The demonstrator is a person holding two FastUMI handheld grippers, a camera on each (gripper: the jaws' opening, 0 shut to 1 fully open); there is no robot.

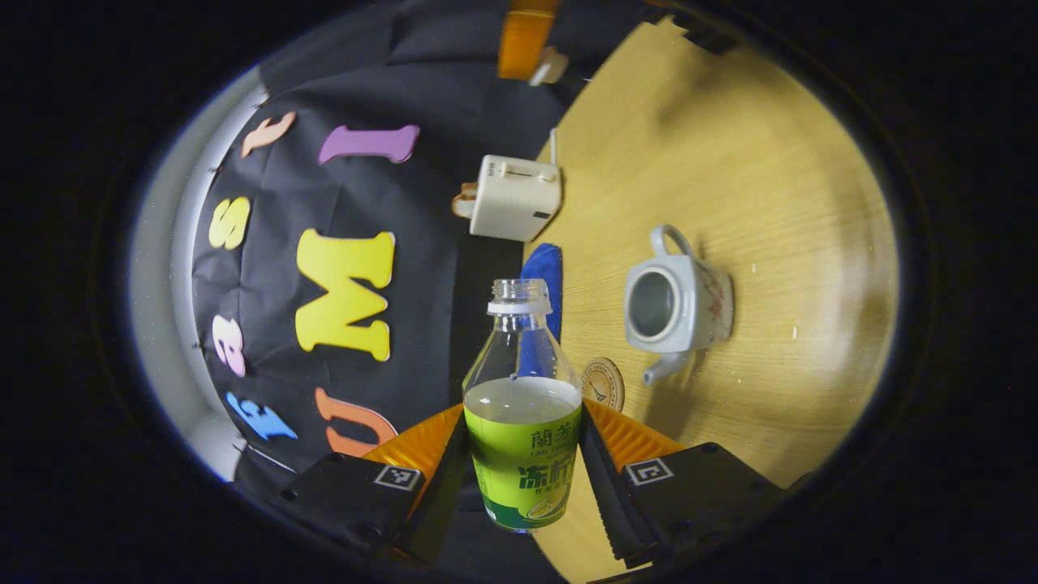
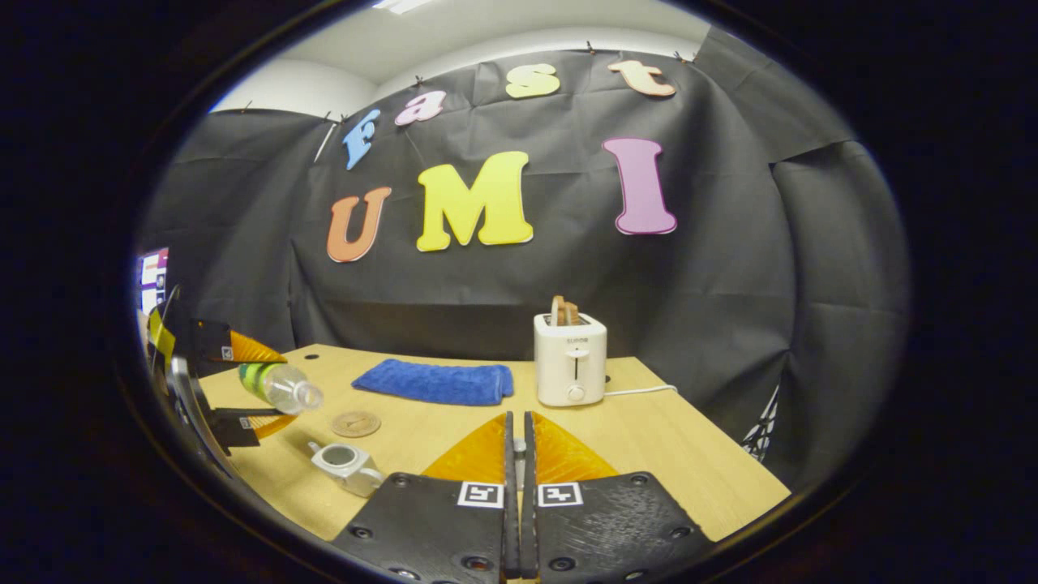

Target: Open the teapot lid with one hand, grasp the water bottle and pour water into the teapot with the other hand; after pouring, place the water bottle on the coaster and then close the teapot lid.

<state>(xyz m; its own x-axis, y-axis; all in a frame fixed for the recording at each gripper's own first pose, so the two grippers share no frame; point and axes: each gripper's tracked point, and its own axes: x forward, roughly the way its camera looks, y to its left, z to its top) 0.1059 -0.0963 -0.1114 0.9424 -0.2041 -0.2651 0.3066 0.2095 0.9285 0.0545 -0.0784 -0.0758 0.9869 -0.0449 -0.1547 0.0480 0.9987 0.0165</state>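
My left gripper (image 1: pixel 523 478) clamps the uncapped water bottle (image 1: pixel 523 422) between both fingers. Right of its neck sits the open teapot (image 1: pixel 677 304) on the table (image 1: pixel 770 178), a coaster (image 1: pixel 604 381) between them.

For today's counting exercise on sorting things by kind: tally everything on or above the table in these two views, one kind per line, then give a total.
Water bottle: 1
Teapot: 1
Coaster: 1
Toaster: 1
Blue towel: 1
Grippers: 2, the left gripper and the right gripper
Total: 7
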